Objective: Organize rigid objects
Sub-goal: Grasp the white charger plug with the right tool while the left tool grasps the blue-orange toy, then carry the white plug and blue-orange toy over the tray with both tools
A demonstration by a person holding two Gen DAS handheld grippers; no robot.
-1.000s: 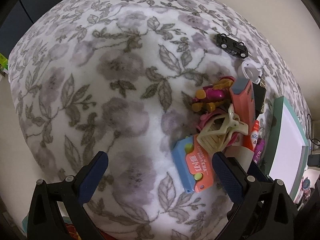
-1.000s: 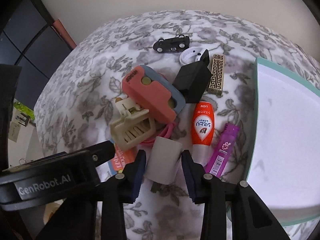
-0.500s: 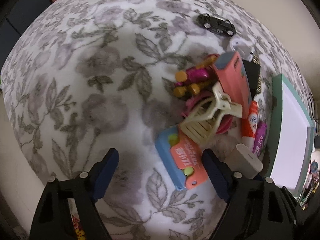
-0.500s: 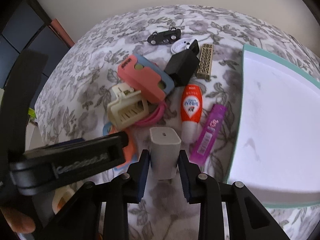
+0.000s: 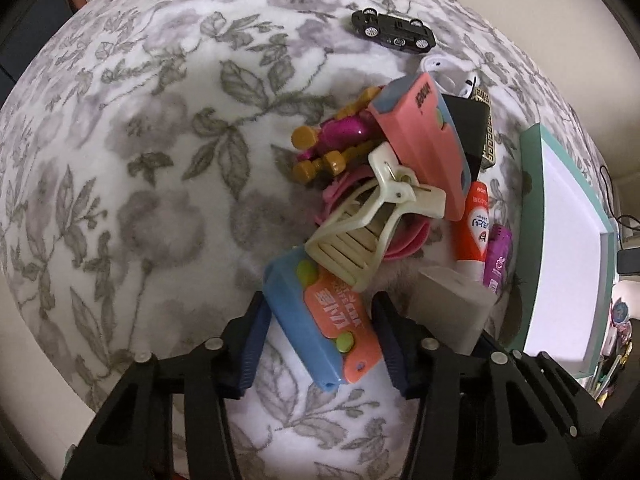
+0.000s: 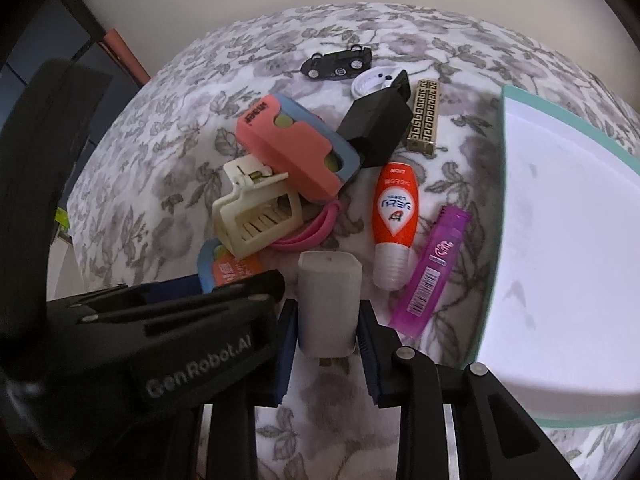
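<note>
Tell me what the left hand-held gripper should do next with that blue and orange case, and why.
Probably finish closing, then lift. The left hand-held gripper already straddles the blue and orange case, its jaws closing around it. The cream hair clip leans on the case's far end, so raise it slowly to avoid dragging the clip along.

Home: floral fleece blanket [image 5: 168, 184]

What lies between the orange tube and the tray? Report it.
A purple lighter lies on the floral cloth between the orange tube and the tray, touching neither. The right wrist view shows it best.
</note>
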